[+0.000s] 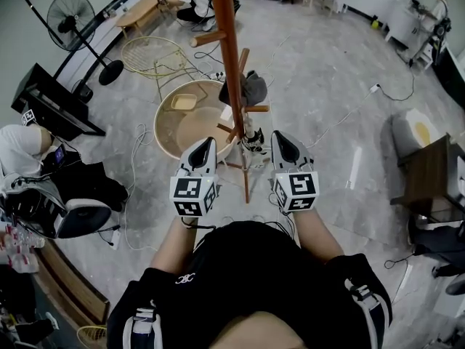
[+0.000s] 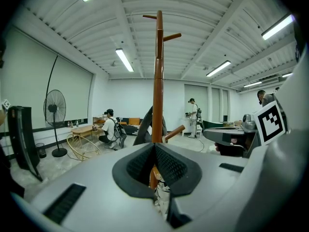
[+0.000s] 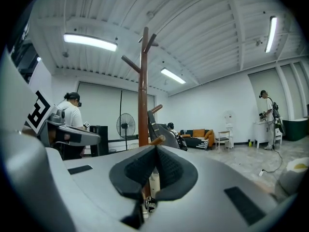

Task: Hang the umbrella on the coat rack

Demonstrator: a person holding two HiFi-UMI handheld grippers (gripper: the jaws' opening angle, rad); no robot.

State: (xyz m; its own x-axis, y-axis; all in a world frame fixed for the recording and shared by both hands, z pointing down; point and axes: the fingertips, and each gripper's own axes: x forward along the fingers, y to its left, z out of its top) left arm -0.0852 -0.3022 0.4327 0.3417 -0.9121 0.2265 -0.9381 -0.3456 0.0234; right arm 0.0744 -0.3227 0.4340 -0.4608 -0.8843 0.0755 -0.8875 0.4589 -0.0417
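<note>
The wooden coat rack point(image 1: 231, 64) stands straight ahead of me, its pole point(image 2: 157, 91) rising past both gripper views point(image 3: 143, 100). A dark grey bag or garment point(image 1: 248, 88) hangs on one of its pegs. Below it, a small black-and-white patterned bundle point(image 1: 252, 141), apparently the folded umbrella, hangs close to the pole under a lower peg point(image 2: 162, 193). My left gripper point(image 1: 204, 151) and right gripper point(image 1: 284, 148) are held side by side just short of the rack, one on each side of the pole. Both are shut with nothing between their jaws.
A round beige tub point(image 1: 174, 138) sits left of the rack's foot, a gold wire chair point(image 1: 153, 57) beyond it. A standing fan point(image 1: 73, 17) is far left. Cables cross the floor. A wooden table point(image 1: 429, 174) is at right. Other people work around the room.
</note>
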